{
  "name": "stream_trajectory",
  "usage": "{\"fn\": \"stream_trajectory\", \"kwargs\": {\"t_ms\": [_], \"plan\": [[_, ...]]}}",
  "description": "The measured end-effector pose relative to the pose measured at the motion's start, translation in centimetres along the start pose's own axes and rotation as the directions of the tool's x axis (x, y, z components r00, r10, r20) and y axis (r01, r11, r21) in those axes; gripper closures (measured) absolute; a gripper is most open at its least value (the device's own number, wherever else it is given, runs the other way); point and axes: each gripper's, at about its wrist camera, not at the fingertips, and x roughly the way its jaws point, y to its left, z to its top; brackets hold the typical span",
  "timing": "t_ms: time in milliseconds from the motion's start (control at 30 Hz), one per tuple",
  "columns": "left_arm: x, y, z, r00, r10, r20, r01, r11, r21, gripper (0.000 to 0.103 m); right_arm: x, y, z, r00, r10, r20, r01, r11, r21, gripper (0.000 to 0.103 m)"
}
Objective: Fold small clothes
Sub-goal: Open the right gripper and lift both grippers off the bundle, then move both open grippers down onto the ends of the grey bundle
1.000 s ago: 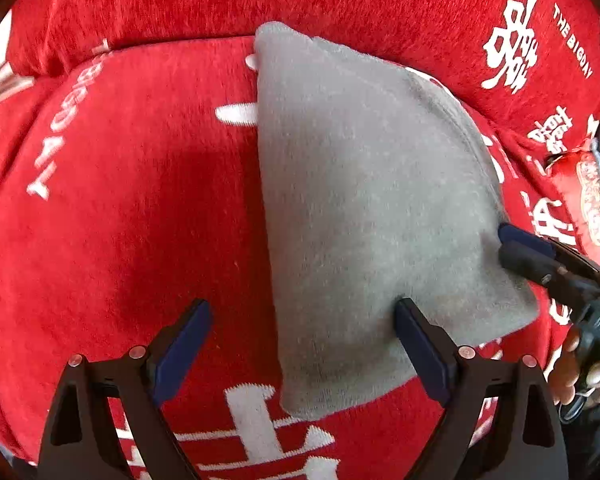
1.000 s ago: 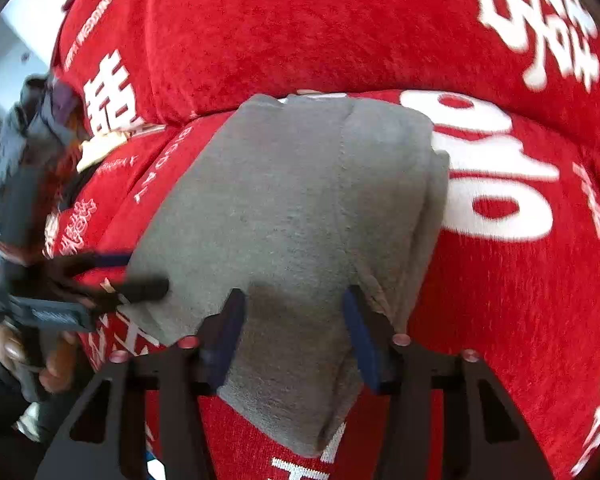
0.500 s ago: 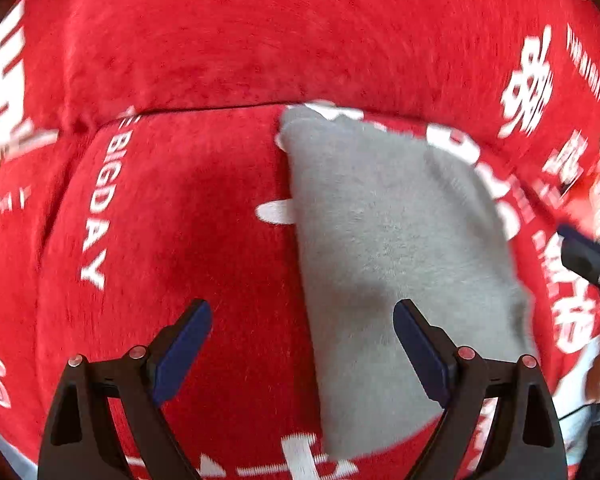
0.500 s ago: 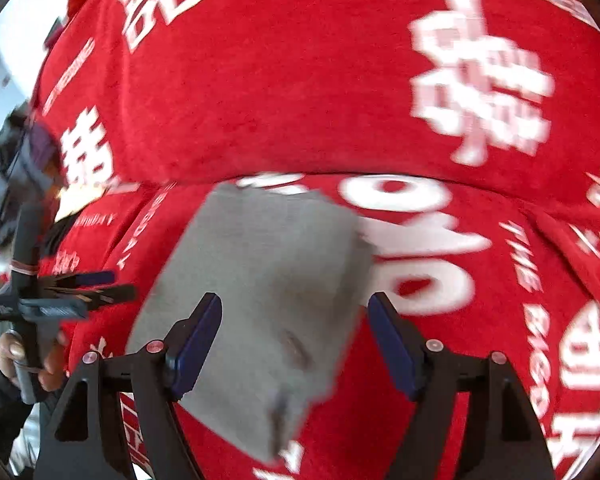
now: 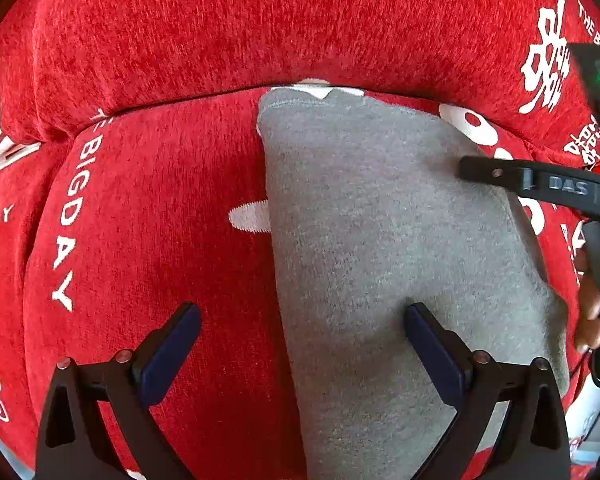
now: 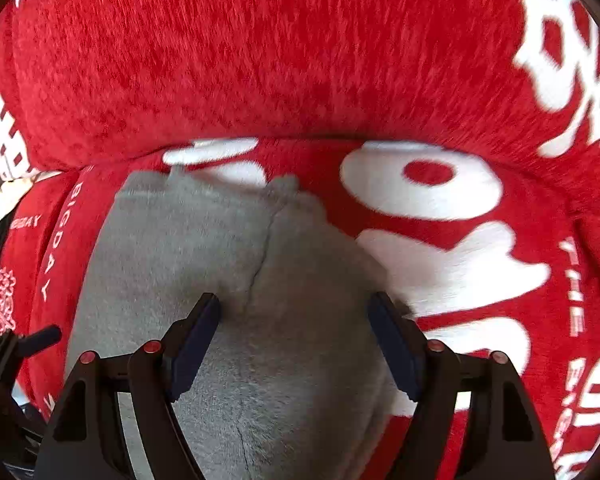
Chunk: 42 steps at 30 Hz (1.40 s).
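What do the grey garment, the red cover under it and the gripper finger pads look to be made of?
Grey garment: soft knit, probably fleece or brushed cotton, judging by its matte, fuzzy, heathered nap.
Red cover: plush pile, chenille-like, with visible brushed fibres and white woven or printed lettering.
Finger pads of the left gripper: dark blue, smooth and matte, likely rubber or soft plastic, on black rigid plastic arms.
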Motion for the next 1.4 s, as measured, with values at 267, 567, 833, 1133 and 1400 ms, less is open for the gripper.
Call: {"fn": "stream_trajectory", "kwargs": {"t_ms": [267,567,833,1133,1400], "plan": [[-1.1,-0.1,-0.6,0.999,0.022,0.030,-0.022,0.999,0.023,0.001,-4.8,4.7,-6.4,0.995,-0.034,0.094,0.054,0.974,-0.218,0.023],[-2.2,0.9,-3.2,1.000,-0.006,0.029,0.005,1.000,0.009,0.001,-6.1,2.3,-14.2,0.991,-0.080,0.111,0.098,0.980,-0.172,0.023],[-5.7,1.4,-5.9,0.991,-0.090,0.101,0.094,0.995,-0.037,0.001,-9.8,2.4,-17.2,0.980,-0.088,0.180,0.113,0.985,-0.133,0.023],[-2.7,3.6,-9.4,0.996,-0.093,-0.008,0.092,0.994,-0.055,0.000,-5.3,3.8,-18.8,0.993,-0.089,0.072,0.100,0.982,-0.162,0.023],[-6.7,7.5,-10.0,0.997,-0.060,0.055,0.063,0.996,-0.061,0.000,-11.3,-7.5,-23.3,0.995,-0.019,0.101,0.003,0.988,0.153,0.022]]}}
